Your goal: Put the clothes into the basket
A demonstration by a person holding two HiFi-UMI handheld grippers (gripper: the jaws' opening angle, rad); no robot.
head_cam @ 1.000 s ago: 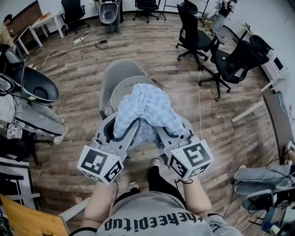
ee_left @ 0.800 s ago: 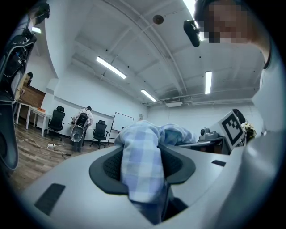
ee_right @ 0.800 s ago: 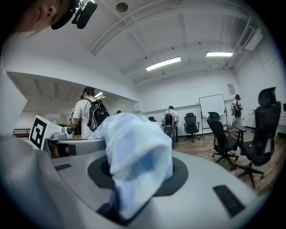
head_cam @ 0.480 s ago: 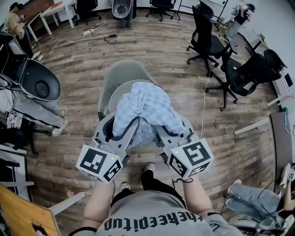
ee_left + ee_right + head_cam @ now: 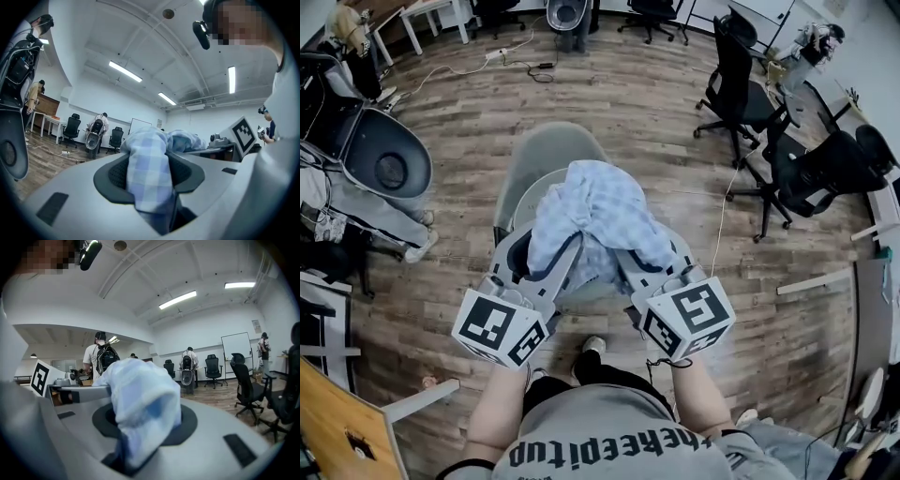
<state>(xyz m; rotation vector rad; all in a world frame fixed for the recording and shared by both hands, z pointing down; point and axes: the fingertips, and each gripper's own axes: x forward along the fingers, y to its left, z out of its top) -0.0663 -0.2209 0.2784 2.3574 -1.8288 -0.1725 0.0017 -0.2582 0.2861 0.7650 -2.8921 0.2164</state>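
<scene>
far left of the head view there's a big dark grey tub (image 5: 384,169). someone's legs (image 5: 370,225) in grey trousers stretch out just below it, and a wooden board (image 5: 337,427) fills the lower left corner.

in the middle the grey basket (image 5: 546,155) stands on the wooden floor (image 5: 619,103). the blue checked garment (image 5: 595,211) is bunched over its opening and hides most of the rim, and i can't tell if it touches the rim. the left gripper (image 5: 551,246) is clamped on the garment's left side and the right gripper (image 5: 649,253) on its right side, with fabric wadded between both sets of jaws. the holder's shoe (image 5: 592,347) is just below.

right of the basket a white cable (image 5: 720,225) runs down the floor. further out are a black office chair (image 5: 739,80) and a second chair (image 5: 825,173), both well apart from the basket.

there's open floor above the basket in frame, a narrower strip between it and the tub, and bare boards on the right up to the cable.
</scene>
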